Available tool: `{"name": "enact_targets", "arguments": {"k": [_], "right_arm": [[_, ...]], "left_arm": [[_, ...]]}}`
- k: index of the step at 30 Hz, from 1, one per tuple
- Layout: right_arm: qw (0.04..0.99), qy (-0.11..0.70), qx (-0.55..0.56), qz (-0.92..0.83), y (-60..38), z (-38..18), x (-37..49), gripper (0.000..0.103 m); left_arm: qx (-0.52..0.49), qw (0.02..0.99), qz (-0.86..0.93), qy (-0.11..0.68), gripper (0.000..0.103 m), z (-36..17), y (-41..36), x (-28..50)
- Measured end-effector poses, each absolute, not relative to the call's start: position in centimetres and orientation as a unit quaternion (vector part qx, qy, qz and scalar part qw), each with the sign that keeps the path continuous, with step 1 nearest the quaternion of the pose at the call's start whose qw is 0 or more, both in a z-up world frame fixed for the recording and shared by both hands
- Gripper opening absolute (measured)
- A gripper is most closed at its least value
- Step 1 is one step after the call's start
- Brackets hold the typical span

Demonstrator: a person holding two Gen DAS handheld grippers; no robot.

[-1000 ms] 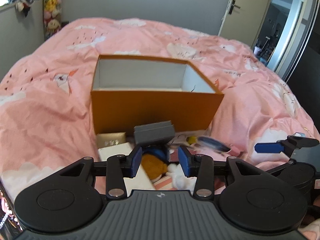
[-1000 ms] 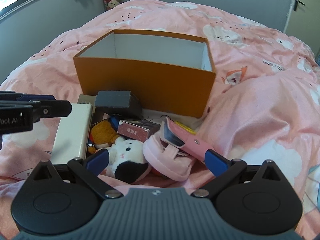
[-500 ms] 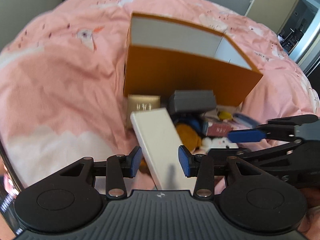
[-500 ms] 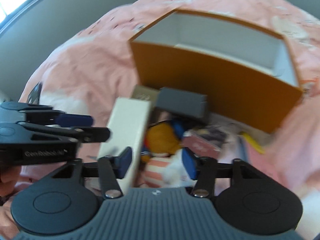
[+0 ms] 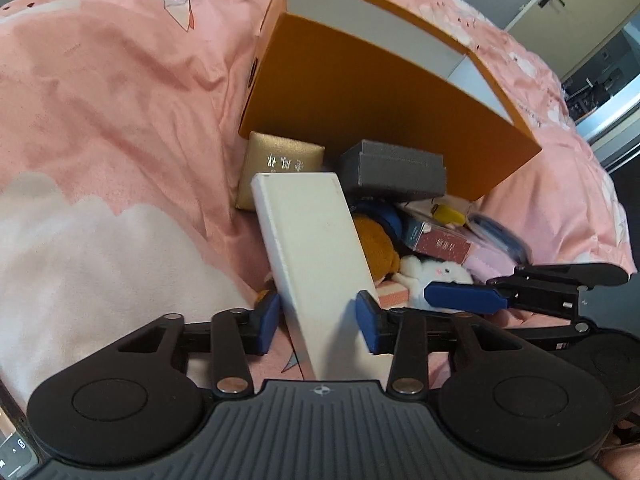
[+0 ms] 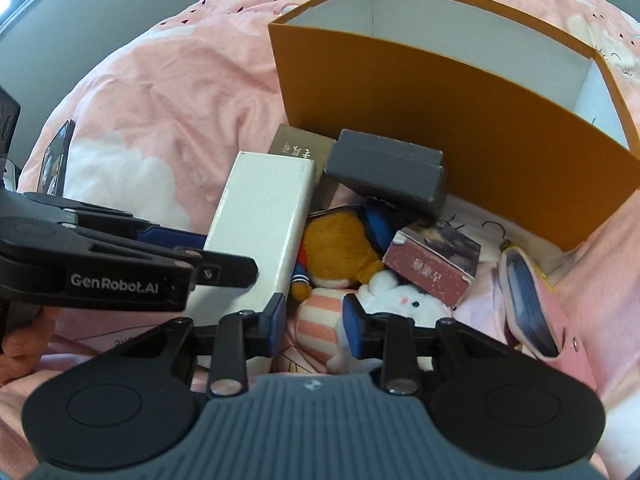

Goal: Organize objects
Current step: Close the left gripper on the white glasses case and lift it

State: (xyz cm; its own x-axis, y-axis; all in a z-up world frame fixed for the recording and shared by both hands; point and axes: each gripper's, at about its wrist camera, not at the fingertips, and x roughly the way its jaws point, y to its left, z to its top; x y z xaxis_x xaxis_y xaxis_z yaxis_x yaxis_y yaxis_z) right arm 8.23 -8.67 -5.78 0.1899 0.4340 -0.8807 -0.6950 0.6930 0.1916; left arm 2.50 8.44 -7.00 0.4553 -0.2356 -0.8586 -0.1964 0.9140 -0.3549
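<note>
Your left gripper (image 5: 318,320) has just been narrowing its jaws around the long white rectangular box (image 5: 312,248); the right blue pad (image 5: 368,322) touches the box's edge, while the left pad seems just clear, so I can't tell whether it's grasped. Your right gripper (image 6: 312,322) has also been narrowing, with the pink-and-white striped plush piece (image 6: 318,322) between its pads; whether they press on it I can't tell. That white box lies tilted on the pink quilt (image 5: 100,92), its far end against the gold box (image 5: 280,160) and beside the grey box (image 5: 394,170). Behind them stands the open orange cardboard box (image 6: 460,120), apparently empty. An orange plush toy (image 6: 336,248), white bunny plush (image 6: 404,300), maroon box (image 6: 432,268) and pink case (image 6: 532,312) crowd together nearby.
</note>
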Motion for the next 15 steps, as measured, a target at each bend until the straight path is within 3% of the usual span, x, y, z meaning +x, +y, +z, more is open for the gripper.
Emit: {"name": "enact_targets", "arguments": {"k": [6, 8, 15], "right_arm": [[0.772, 0.498, -0.13, 0.374, -9.1, -4.7, 7.3, 0.034], [0.776, 0.497, -0.124, 0.367, -9.6, -4.4, 7.2, 0.034], [0.797, 0.501, -0.109, 0.32, -11.5, -4.2, 7.1, 0.034]], "left_arm": [[-0.218, 0.844, -0.079, 0.483, 0.04, -5.3, 7.4, 2.1], [-0.229, 0.838, -0.103, 0.484, 0.034, -5.4, 6.8, 2.3], [-0.259, 0.833, -0.137, 0.469, 0.034, -5.8, 6.2, 3.4]]}}
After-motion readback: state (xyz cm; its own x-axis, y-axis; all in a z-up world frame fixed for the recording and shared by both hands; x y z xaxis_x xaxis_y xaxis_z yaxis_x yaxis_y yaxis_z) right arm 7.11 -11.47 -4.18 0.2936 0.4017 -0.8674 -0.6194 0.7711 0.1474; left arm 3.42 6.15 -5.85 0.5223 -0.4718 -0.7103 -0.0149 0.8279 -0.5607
